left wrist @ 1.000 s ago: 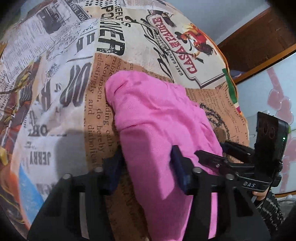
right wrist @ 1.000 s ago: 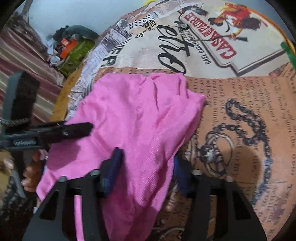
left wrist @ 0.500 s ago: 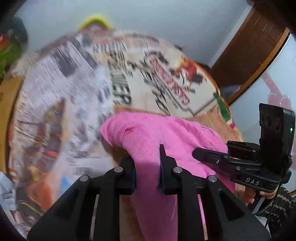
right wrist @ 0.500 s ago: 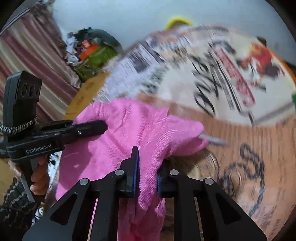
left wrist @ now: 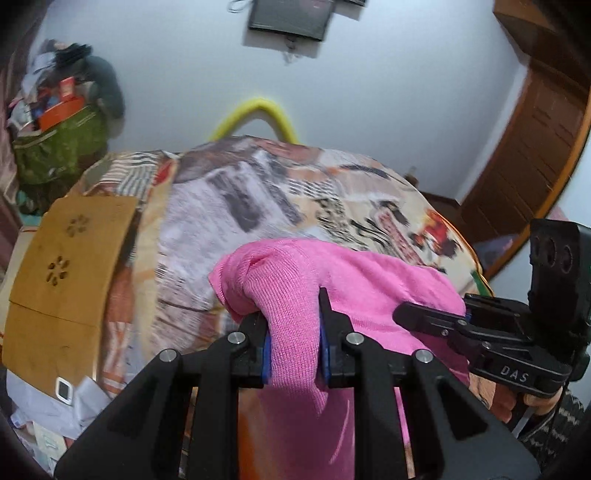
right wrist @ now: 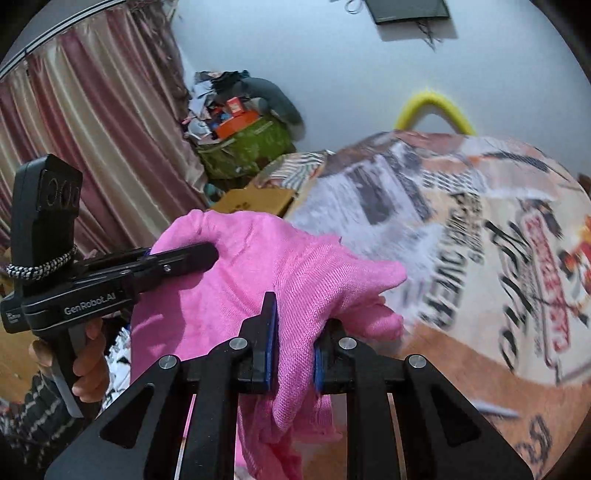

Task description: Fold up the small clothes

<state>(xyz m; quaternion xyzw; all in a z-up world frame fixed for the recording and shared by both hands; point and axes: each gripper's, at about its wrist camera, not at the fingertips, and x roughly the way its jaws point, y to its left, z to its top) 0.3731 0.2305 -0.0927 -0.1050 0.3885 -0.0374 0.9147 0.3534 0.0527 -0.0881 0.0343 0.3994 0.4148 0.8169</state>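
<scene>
Left gripper point(left wrist: 293, 334): jaws clamped on a bunched fold of the pink garment point(left wrist: 354, 288), cloth hanging below them. Right of the jaws, the right gripper point(left wrist: 430, 317) meets the same garment's far edge. Beyond the jaws: newspaper-print bed cover point(left wrist: 258, 206), blurred. Left of the jaws: cardboard box point(left wrist: 66, 266). Above: wall-mounted screen point(left wrist: 290, 16).

Pink garment point(left wrist: 369, 280): fine-ribbed knit cloth, matt, soft.
Left gripper point(left wrist: 293, 345), right gripper point(right wrist: 293, 345): matt black plastic bodies, blue pads point(left wrist: 266, 356), bright metal pivot pins point(left wrist: 237, 337).
Bed cover point(left wrist: 229, 206): printed cloth, matt.
Cardboard box point(left wrist: 62, 266): brown, matt.
Door point(left wrist: 532, 133): brown wood, slight sheen.
Curtain point(right wrist: 96, 136): satin-like cloth, glossy folds.
Wall point(left wrist: 369, 81): smooth, matt.
</scene>
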